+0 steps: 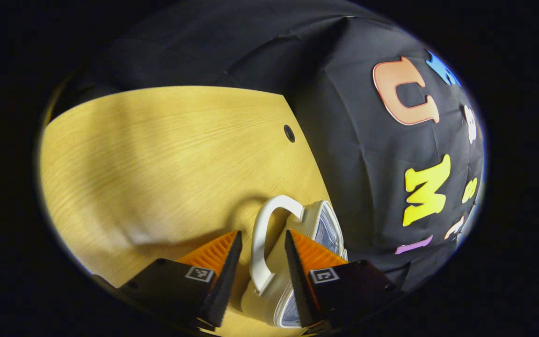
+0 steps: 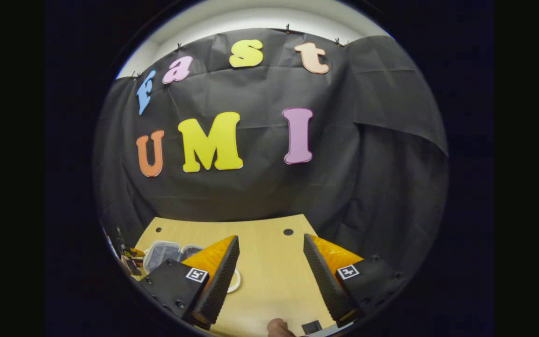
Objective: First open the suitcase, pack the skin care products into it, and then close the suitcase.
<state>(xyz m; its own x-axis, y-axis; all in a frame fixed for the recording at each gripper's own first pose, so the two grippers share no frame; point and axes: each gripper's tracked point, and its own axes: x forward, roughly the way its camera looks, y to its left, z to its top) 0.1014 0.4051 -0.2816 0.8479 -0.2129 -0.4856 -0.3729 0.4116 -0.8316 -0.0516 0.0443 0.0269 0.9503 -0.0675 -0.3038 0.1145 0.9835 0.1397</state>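
Suitcase (image 1: 297, 262) handling is the step in hand, judged from the left gripper view, where the small cream case with a clear panel lies on the table (image 1: 157, 159) near its right edge, close to the black cloth wall. The left tongs (image 1: 262, 243) are spread to a middling gap, and the case's white handle (image 1: 262, 234) stands between the two fingers without being pressed by either. For a good grip, the fingers would best be centred on the handle's arch and closed squarely, so the case is not twisted or pushed toward the table edge.

In the right gripper view, the right tongs (image 2: 272, 248) are held wide apart and empty above the bare wood. Beyond the left finger a clear container (image 2: 159, 255) and a white ring-shaped item (image 2: 235, 283) lie on the table; whether they are skin care products cannot be told. The case would best be steadied by the right tongs while the lid is lifted.
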